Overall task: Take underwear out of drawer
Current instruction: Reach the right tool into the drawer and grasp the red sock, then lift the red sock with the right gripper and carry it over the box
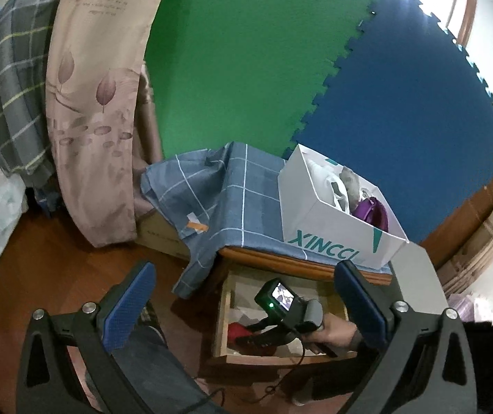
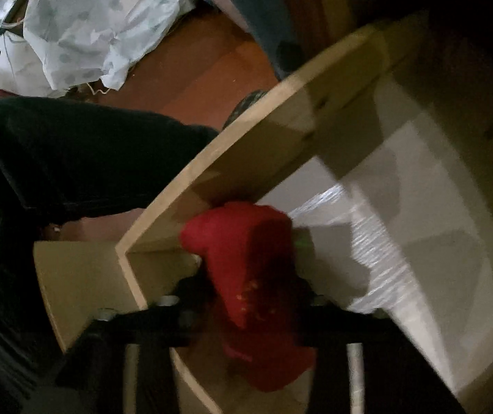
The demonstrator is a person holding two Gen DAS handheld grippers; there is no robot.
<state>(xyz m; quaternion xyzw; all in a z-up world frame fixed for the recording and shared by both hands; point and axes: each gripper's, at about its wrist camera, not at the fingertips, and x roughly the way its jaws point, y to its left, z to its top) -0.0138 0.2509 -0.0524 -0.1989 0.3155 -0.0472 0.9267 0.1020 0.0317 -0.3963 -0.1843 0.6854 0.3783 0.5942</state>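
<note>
The wooden drawer (image 1: 224,310) stands pulled open below the nightstand. Red underwear (image 1: 238,332) lies at its left side. My right gripper (image 1: 246,334) reaches into the drawer and is shut on the red underwear (image 2: 246,269), which bunches between its fingers close to the drawer's side wall (image 2: 246,148). My left gripper (image 1: 243,307) is open and empty, held above and in front of the drawer, with blue pads (image 1: 129,303) spread wide.
A white box (image 1: 336,238) with clothes stands on the nightstand's blue checked cloth (image 1: 225,200). A floral curtain (image 1: 94,103) and bedding hang left. White liner paper (image 2: 419,207) covers the drawer bottom. A white plastic bag (image 2: 84,27) lies on the wooden floor.
</note>
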